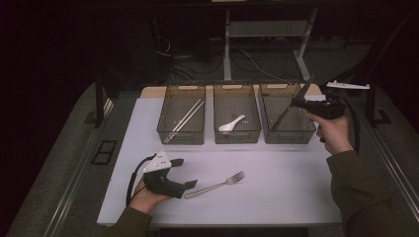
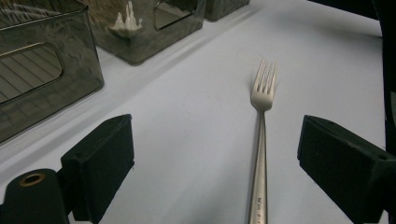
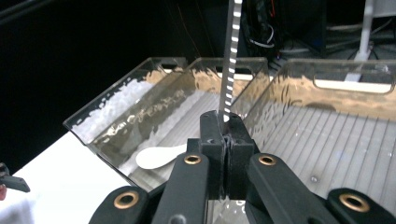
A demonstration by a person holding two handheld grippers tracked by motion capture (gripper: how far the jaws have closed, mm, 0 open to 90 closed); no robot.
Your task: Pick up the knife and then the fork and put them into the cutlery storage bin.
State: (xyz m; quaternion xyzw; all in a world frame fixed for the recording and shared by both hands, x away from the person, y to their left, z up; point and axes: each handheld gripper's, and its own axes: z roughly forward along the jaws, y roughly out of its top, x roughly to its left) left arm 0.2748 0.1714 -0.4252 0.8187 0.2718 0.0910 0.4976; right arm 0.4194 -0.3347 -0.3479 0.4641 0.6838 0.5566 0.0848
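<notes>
Two fingers [image 2: 100, 165] spread wide flank the fork [image 2: 261, 140]; right gripper [image 3: 224, 140] pinches a knife [image 3: 230, 60].

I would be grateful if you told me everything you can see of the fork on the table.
The fork is silvery metal, with four tines and a long slim handle that has small lettering near its end. It lies flat on the white table, tines pointing toward the bins. It sits between the open fingers of the left gripper, which do not touch it.

Open tabletop [image 1: 276, 177] around fork [image 1: 216, 185]; three bins [image 1: 235, 120] wall off far edge.
</notes>
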